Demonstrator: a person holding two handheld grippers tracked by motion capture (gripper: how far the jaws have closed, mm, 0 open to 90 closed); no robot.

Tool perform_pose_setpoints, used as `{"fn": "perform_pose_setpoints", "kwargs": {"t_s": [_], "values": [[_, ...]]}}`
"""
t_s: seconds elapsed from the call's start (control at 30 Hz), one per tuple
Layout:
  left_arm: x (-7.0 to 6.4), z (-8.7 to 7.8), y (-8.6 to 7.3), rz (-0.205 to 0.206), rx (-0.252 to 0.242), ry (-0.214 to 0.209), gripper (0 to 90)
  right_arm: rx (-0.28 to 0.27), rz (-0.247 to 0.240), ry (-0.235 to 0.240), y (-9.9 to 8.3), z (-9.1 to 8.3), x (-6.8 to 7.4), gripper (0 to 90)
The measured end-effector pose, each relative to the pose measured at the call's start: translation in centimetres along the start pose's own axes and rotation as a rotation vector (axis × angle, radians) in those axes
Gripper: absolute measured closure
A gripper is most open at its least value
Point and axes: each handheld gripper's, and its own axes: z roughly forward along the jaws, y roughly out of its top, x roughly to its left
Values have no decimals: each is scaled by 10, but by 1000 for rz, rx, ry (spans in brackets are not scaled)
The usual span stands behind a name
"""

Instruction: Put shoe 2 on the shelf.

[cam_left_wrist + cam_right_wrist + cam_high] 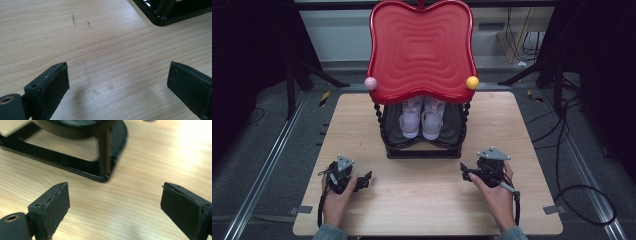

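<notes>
Left gripper [364,179] and right gripper [465,172] are resting wide open on the pale wooden tabletop [427,200], facing the black two-tier stand [422,147] holding white sandals [421,120].

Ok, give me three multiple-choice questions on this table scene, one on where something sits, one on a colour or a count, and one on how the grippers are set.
1. Where is the pair of shoes?
A. on the lower shelf of the stand, under the red tray
B. on top of the red tray
C. on the wooden table beside the left gripper

2. What colours are the two balls at the red tray's front corners?
A. both green
B. pink and yellow
C. blue and white

3. How do the jaws of the left gripper and right gripper stand?
A. both shut on a shoe
B. one shut, one open
C. both open, nothing between them

Answers: 1 A, the shoes show beneath the tray; 2 B, one ball of each colour; 3 C, bare table shows between the jaws.
</notes>
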Motion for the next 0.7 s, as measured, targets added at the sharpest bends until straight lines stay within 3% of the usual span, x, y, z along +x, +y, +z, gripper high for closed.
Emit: {"fn": "perform_pose_setpoints", "kwargs": {"t_s": [0.33,0.53,0.7], "values": [[0,5,-2,4,25,5,32,63,50,-67,-12,18,-36,90],[0,8,-3,4,41,15,30,91,82,-80,-20,29,-43,96],[2,10,-3,-10,58,16,26,109,77,-102,-25,35,-47,100]]}}
